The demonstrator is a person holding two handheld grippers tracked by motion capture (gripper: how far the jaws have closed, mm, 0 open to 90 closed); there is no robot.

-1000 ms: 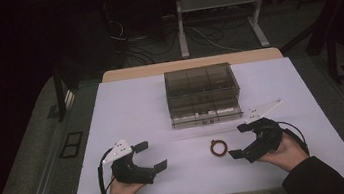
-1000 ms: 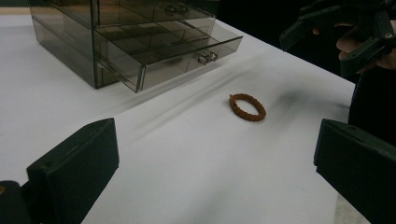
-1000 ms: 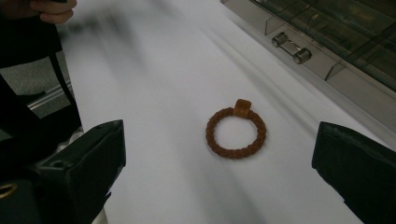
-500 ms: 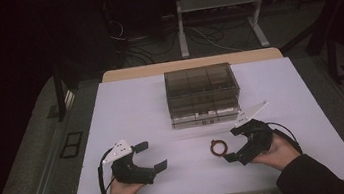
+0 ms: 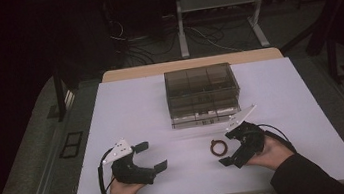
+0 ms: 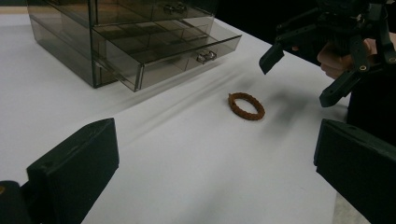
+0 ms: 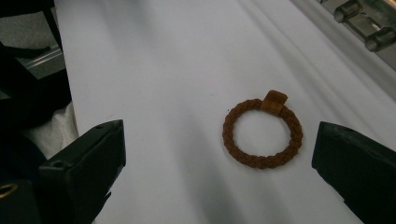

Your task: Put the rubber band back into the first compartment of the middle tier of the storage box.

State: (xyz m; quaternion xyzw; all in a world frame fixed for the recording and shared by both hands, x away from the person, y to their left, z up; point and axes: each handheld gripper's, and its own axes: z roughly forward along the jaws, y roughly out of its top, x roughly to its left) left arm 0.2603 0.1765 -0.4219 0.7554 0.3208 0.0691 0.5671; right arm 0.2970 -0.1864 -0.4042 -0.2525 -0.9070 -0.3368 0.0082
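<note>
White worktop [image 5: 126,108], dark room beyond. Near edge: left hand-held gripper [image 5: 148,156] rests on it, jaws wide apart, gripping nothing. Right hand-held gripper [image 5: 228,147] held just above the surface, jaws spread wide, empty, aimed at the brown braided ring [image 5: 219,147]; ring lies flat just beside the jaws, untouched. Farther back: smoky clear drawer box [image 5: 202,93], lowest drawer [image 6: 180,51] pulled partway out; contents too dim to tell.

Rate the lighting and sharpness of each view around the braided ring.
High view: dim, dark surroundings, the braided ring small and soft. Left gripper view: ring fairly sharp, its own near jaws blurred, soft shadow streaks beside the clear drawer box. Right gripper view: ring crisp, weave readable, no glare on the white table.
</note>
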